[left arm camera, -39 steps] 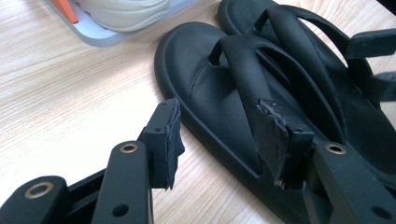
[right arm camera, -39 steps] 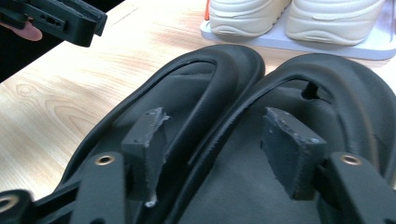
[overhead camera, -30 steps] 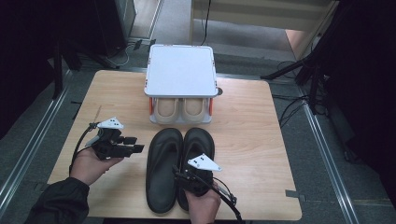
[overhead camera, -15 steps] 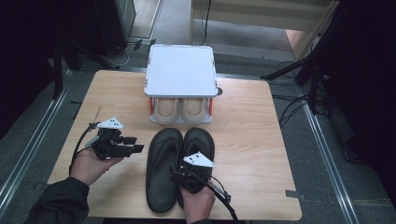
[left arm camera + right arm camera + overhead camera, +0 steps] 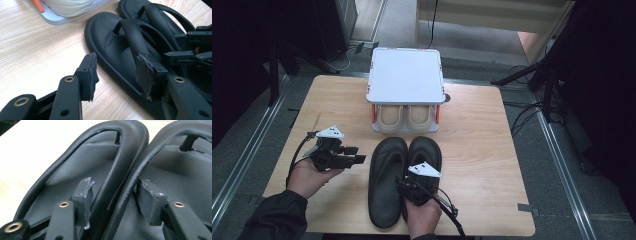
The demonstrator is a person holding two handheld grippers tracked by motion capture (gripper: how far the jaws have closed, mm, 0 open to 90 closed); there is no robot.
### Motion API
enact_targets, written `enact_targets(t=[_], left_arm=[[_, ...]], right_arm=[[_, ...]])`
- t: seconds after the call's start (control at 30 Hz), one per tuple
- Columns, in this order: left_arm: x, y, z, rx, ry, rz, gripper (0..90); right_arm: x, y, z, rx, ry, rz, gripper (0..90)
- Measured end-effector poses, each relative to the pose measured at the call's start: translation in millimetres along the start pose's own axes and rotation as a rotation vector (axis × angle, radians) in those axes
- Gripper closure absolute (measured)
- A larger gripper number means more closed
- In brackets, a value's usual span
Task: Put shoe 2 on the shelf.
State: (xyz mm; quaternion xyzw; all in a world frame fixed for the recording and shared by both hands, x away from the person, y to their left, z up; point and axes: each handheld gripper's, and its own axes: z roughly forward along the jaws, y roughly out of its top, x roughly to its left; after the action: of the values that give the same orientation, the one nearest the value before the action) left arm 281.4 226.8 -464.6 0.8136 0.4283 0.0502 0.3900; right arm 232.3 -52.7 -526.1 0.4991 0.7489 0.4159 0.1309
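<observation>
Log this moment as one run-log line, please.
left hand-held gripper: open, beside sandals | right hand-held gripper: jaws just closing around inner straps of both black sandals | shoe rack: beige pair inside

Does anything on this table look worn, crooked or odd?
Mostly tidy: the black sandals lie side by side. The oddity is wear. The right claw has frayed, ragged pads, and it straddles the two sandals' inner straps together. The left claw pads look chipped too.
</observation>
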Motion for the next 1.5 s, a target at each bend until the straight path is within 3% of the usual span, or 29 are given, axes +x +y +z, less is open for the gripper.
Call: enact_targets(t=[0.17, 0.53, 0.83, 1.1, 1.27, 1.5], left_arm=[[0.5, 0.1, 0.4, -0.008, 0.001, -0.007, 51.4], [0.7, 0.0, 1.0, -0.009, 0.0, -0.009, 51.5], [3.3, -0.2, -0.9, -0.012, 0.001, -0.013, 51.5], [5.9, 0.8, -6.1, -0.023, 0.027, -0.015, 49.5], [10.0, 1.9, -11.8, -0.045, 0.043, -0.022, 45.7], [19.5, -1.0, -18.6, -0.061, 0.058, -0.048, 43.9]], right_arm=[[-3.9, -1.6, -3.9, 0.002, -0.01, 0.004, 64.8], [-7.8, 0.3, -7.5, 0.014, -0.006, 0.022, 76.3], [-12.3, 3.9, -12.6, 0.025, 0.005, 0.005, 77.3], [-32.8, 17.7, -28.7, 0.037, 0.086, -0.056, 77.3], [-44.8, 29.2, -35.0, 0.071, 0.144, -0.144, 77.2], [-57.2, 43.7, -40.0, 0.112, 0.277, -0.25, 77.2]])
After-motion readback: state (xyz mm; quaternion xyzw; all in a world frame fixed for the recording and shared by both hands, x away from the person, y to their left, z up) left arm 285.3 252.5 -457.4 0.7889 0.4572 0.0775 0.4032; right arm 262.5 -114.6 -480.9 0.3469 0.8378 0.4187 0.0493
